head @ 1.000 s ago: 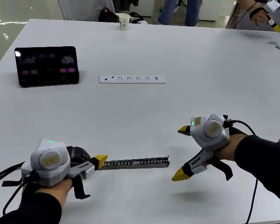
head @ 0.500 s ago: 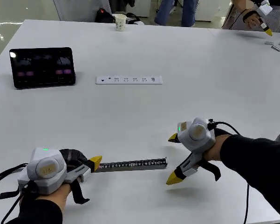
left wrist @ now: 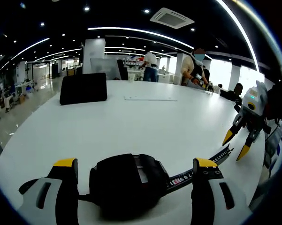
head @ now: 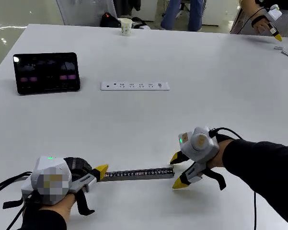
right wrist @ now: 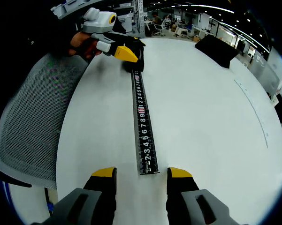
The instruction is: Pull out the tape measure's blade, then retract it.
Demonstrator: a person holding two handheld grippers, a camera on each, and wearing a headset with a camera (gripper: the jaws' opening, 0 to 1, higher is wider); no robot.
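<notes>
While the left tongs (left wrist: 135,164) bracket the tape measure's case (left wrist: 126,183) on the desk (head: 182,110), whether clamped I cannot tell, the right tongs (right wrist: 141,172) stand open astride the end of the blade (right wrist: 143,117). They should probably pinch that tip squarely and feed it back slowly.

on one bench (head: 206,86): one tape measure (head: 139,173), two grippers (left gripper (left wrist: 135,163), right gripper (right wrist: 141,172)), each with two yellow-tipped jaws, one dark tablet (head: 47,73), one white power strip (head: 134,86), one paper cup (head: 126,26).
</notes>
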